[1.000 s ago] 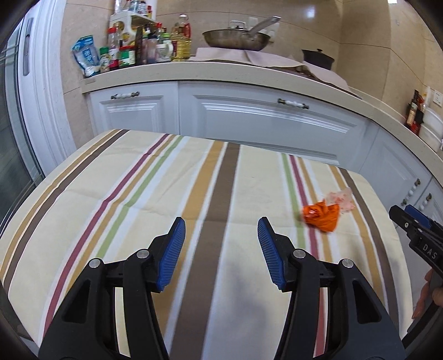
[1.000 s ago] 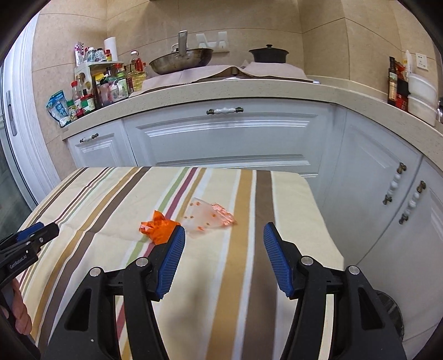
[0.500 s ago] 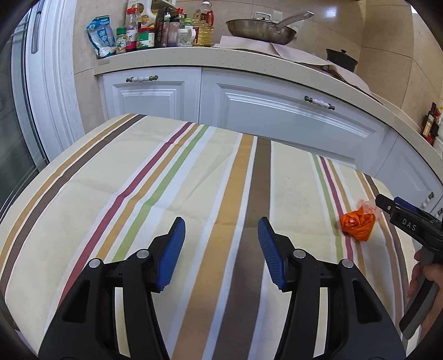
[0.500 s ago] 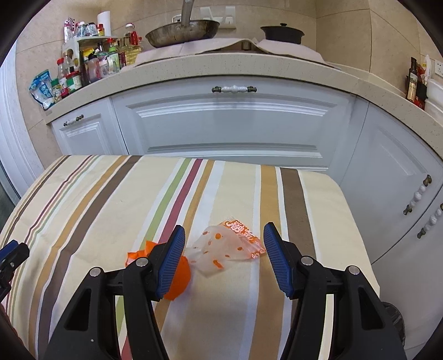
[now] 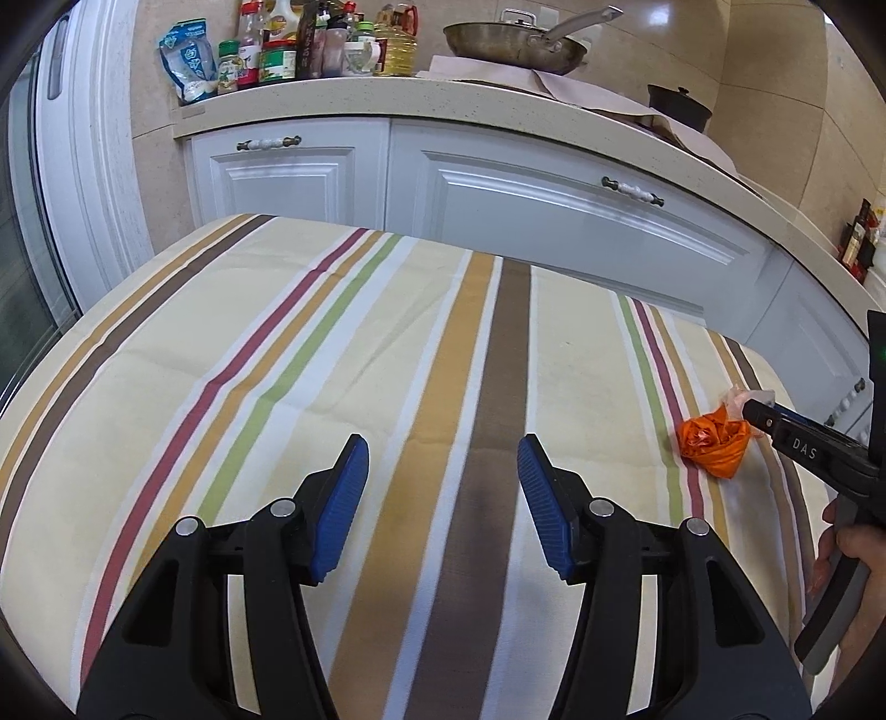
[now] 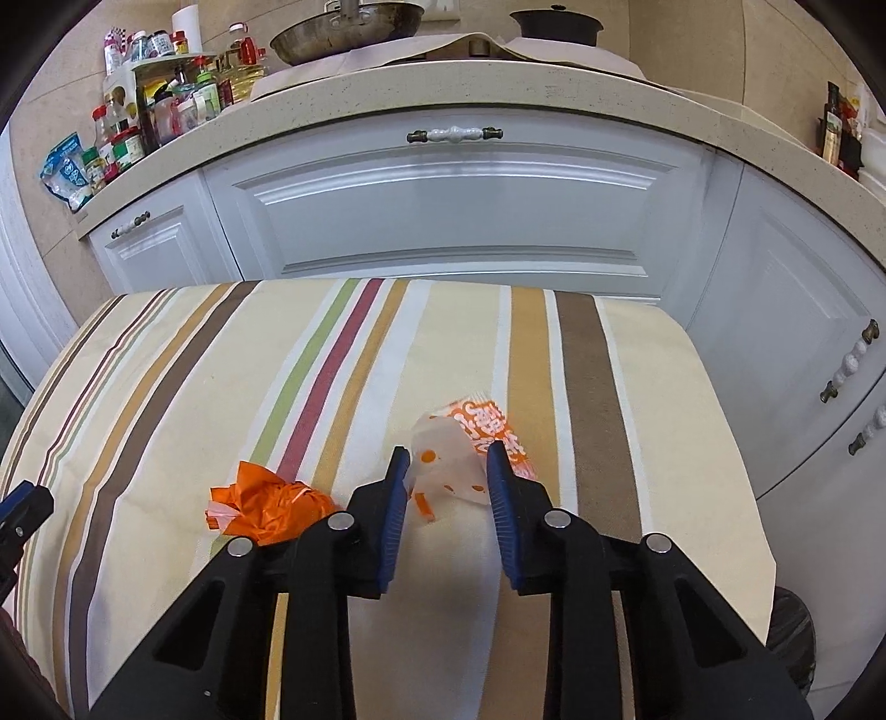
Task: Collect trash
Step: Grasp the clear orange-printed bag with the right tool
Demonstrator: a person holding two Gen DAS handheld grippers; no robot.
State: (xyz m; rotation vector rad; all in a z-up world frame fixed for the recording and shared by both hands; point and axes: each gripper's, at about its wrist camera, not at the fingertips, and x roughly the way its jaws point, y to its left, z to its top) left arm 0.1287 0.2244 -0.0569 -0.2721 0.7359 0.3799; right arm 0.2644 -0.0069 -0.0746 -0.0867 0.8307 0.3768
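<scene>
A clear plastic wrapper with orange print (image 6: 462,451) lies on the striped tablecloth (image 6: 166,387). My right gripper (image 6: 447,462) has its blue pads on either side of the wrapper, partly closed, with a gap still between them. A crumpled orange wrapper (image 6: 268,503) lies just left of it; it also shows in the left wrist view (image 5: 714,440), beside the right gripper's tip (image 5: 775,422). My left gripper (image 5: 443,451) is open and empty over the cloth's middle.
White cabinets (image 6: 454,210) and a stone counter (image 6: 498,83) stand behind the table. Bottles and jars (image 5: 288,50), a pan (image 5: 515,47) and a black pot (image 6: 556,25) sit on the counter. A dark bin (image 6: 792,637) is below the table's right edge.
My right gripper has moved forward and down over the clear wrapper and its jaws have narrowed around it. My left gripper stayed open, its view shifting slightly.
</scene>
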